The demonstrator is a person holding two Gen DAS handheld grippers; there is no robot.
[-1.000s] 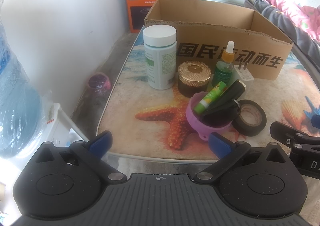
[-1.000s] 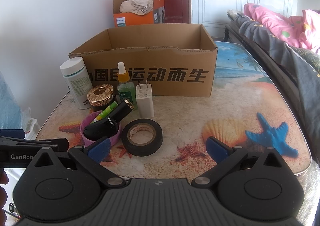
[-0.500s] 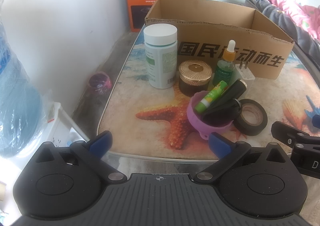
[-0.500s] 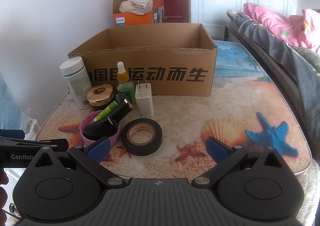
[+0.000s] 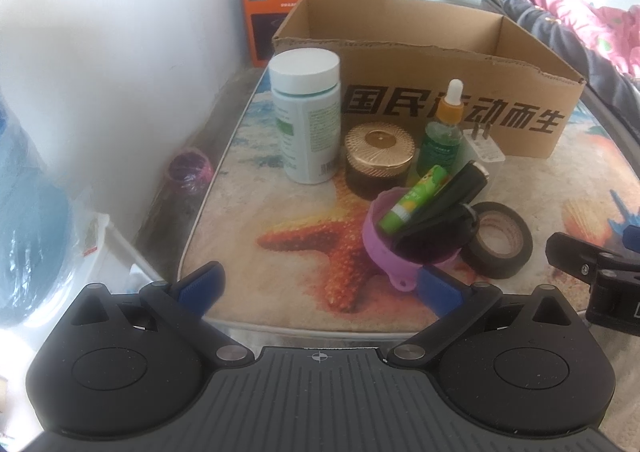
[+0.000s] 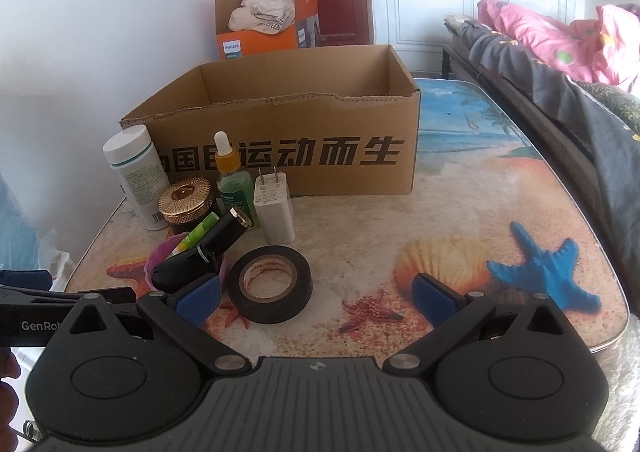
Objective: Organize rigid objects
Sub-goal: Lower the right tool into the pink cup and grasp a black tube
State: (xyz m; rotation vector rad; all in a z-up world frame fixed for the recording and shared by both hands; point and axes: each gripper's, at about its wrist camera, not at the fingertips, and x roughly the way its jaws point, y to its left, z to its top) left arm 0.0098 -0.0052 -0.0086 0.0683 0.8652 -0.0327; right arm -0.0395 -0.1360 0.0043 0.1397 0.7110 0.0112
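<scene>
Left tool [image 5: 318, 286] and right tool [image 6: 316, 298], bottom centre of their views, both spread wide and holding nothing, above the near edge of the counter [image 6: 460, 219]. Centre-left of the right view: white bottle [image 6: 136, 179], gold-lidded jar [image 6: 185, 200], dropper bottle [image 6: 232, 179], charger plug [image 6: 274, 211], purple cup [image 6: 160, 262] of tubes and tape roll [image 6: 270, 284], all before the open cardboard box [image 6: 320, 147].

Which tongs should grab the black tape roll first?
Right, probably. The black tape roll lies just ahead of the open right tongs; the left tongs face the purple bowl.
</scene>
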